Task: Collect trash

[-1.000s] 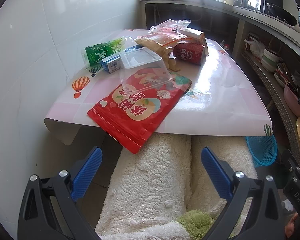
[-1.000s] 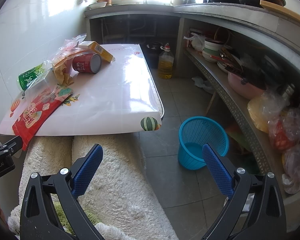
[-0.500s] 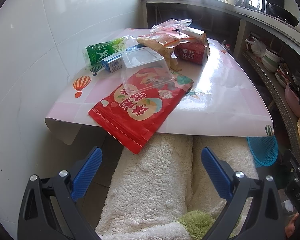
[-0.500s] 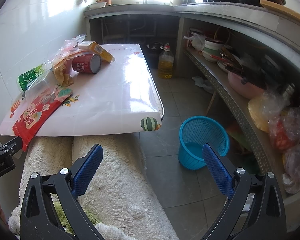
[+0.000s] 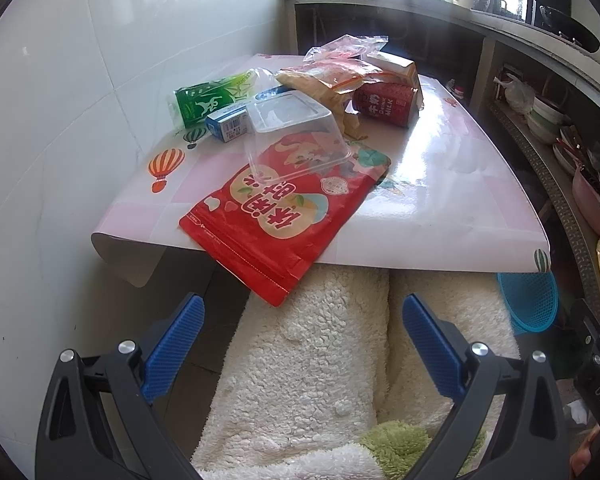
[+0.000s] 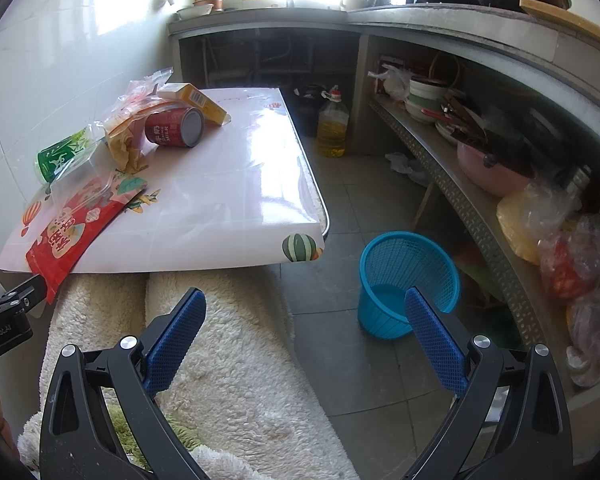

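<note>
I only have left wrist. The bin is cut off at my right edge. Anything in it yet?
Observer: Right wrist view shows the blue basket whole, standing upright on the floor past the table's corner; what shows of its inside is bare.
Operator: The red can, which way does it point?
Observer: It lies on its side; the red can shows its silver end toward the table's open side, next to the yellow carton.
Operator: Is the right gripper busy?
Observer: No. The right gripper is open and holds nothing, low in front of the table.
</note>
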{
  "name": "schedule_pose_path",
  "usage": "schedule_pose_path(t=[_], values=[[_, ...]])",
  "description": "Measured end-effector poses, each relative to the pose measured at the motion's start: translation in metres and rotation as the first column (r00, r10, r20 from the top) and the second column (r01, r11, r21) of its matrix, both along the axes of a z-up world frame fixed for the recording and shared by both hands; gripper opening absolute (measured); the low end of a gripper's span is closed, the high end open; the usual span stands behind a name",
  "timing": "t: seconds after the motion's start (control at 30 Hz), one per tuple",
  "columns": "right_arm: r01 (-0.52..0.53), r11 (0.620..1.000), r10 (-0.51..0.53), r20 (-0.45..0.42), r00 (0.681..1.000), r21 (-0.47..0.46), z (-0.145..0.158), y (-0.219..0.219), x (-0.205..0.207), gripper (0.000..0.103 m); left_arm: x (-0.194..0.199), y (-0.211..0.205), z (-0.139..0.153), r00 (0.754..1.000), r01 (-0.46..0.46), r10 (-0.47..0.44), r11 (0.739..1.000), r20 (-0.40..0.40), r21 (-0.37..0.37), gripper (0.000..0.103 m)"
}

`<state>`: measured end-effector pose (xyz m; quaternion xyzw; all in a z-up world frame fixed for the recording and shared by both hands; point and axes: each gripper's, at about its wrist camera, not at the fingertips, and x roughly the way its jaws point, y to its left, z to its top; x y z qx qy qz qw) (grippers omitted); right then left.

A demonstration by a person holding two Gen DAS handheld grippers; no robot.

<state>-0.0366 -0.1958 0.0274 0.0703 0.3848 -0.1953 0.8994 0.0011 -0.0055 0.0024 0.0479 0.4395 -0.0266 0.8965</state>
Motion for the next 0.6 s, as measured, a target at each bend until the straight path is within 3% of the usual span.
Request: schedule_pose_path(t=[0.6], values=[[-0.002,1.0,0.002,0.002,1.0,0.01,-0.0011,0.0012,0.001,0.095,0.0007,0.0007,-0.0068,1.0,-0.001,0.001,1.0,-0.014,0.013,0.097]])
